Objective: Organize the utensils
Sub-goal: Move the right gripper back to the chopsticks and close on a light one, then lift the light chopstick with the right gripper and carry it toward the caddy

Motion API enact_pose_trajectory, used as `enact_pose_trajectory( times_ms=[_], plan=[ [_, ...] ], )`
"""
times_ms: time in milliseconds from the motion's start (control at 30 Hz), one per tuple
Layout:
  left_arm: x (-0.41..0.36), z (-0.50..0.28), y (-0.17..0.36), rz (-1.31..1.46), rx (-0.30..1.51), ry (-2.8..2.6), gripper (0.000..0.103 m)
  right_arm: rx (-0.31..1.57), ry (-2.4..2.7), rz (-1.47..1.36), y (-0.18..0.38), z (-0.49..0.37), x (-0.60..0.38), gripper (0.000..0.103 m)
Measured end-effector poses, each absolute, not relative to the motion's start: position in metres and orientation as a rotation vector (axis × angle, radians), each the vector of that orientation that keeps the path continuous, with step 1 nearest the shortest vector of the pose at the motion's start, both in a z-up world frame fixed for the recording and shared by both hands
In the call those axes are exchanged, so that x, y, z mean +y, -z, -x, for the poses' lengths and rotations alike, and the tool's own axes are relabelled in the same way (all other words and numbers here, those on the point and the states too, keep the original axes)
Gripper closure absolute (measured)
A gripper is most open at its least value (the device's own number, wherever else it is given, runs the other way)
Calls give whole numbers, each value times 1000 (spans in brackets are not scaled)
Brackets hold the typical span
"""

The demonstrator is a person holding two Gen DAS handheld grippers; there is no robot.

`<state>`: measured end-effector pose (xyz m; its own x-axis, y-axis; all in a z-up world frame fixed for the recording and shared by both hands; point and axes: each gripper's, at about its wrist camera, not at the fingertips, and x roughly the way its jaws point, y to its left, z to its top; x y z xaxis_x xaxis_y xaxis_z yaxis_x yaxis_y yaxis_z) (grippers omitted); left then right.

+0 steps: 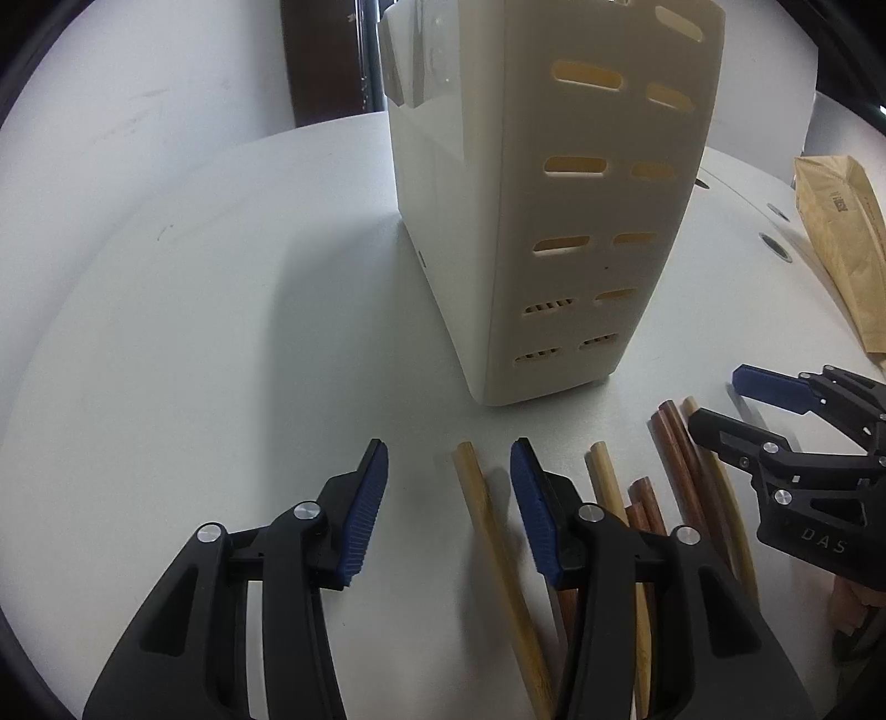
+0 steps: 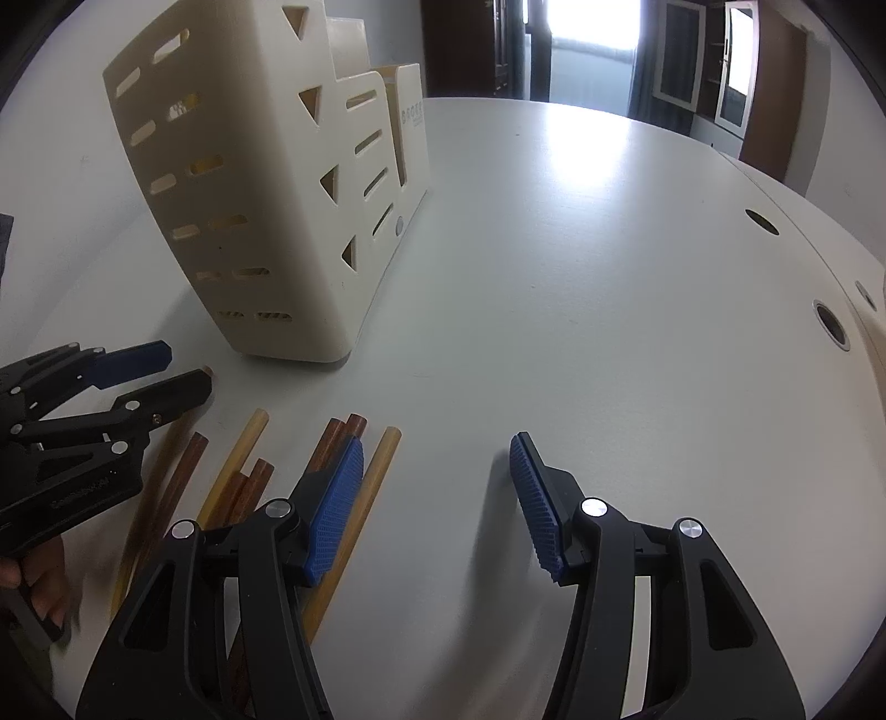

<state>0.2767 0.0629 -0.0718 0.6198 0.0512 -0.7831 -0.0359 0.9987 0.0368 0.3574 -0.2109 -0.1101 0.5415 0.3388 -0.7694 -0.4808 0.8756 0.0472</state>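
Observation:
Several wooden chopsticks, some pale (image 1: 487, 526) and some reddish brown (image 1: 673, 443), lie loose on the white table (image 1: 221, 360) in front of a cream slotted utensil holder (image 1: 554, 221). My left gripper (image 1: 451, 498) is open, low over the table, with one pale chopstick lying between its blue pads, untouched. The right gripper (image 1: 720, 401) shows at the right edge above the far sticks. In the right wrist view, my right gripper (image 2: 437, 487) is open; a pale chopstick (image 2: 371, 498) lies just inside its left pad (image 2: 335, 504). The left gripper (image 2: 185, 368) and holder (image 2: 266, 194) show at left.
A brown paper bag (image 1: 841, 249) lies at the table's right side. Round cable holes (image 2: 830, 324) sit near the far edge. A hand (image 2: 44, 576) holds the left gripper's handle. Bare tabletop (image 2: 609, 277) stretches right of the holder; a bright window (image 2: 587, 50) is behind.

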Motion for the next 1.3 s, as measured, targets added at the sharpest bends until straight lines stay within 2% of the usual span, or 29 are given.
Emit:
enact_pose_trajectory(
  times_ms=[167,233,400,600,867,1300],
  plan=[
    [61,-281,76,-10,926,-33,72,871,-492,199,107,-358,-212,62],
    [61,-281,77,-10,928,-28,76,871,-502,201,105,-357,-213,70],
    [57,-283,78,-26,928,-21,93,872,-531,198,104,-352,-211,86],
    [59,-280,78,-20,929,-20,97,900,-551,113,103,-356,-219,96],
    [70,-269,62,24,866,-12,97,885,-571,68,98,-359,-223,96],
    [93,-227,3,134,653,6,97,735,-680,30,51,-328,-231,96]
  ],
)
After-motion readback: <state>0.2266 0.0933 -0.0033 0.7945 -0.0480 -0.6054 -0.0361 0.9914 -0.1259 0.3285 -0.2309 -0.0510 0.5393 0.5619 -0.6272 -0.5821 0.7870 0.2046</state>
